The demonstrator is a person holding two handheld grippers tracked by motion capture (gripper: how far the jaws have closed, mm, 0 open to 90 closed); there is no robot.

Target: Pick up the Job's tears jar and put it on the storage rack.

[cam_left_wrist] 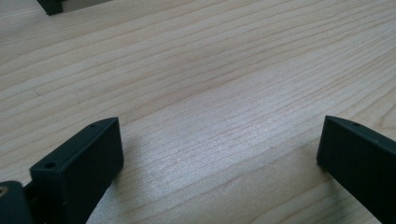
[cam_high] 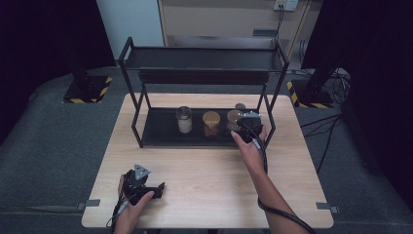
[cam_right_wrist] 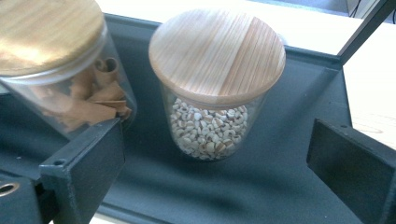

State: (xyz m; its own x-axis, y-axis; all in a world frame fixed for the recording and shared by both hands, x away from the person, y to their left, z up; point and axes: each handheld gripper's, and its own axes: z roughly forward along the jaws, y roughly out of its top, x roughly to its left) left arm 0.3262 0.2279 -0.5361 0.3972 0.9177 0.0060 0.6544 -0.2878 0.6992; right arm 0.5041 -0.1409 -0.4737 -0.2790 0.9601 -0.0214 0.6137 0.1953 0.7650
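On the rack's lower shelf (cam_right_wrist: pixel 261 196), centre your right gripper (cam_right_wrist: pixel 215 154), jaws wide, around the bean jar (cam_right_wrist: pixel 212 126) below its wooden lid, clear of the neighbouring jar (cam_right_wrist: pixel 70 93), while your left gripper (cam_left_wrist: pixel 219 154) rests open.

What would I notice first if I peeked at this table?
Probably the black metal two-tier rack on the pale wooden table, with lidded glass jars along its lower shelf. The right hand-held gripper reaches in, open, facing the wooden-lidded glass jar of pale grains. The left hand-held gripper rests near the table's front edge.
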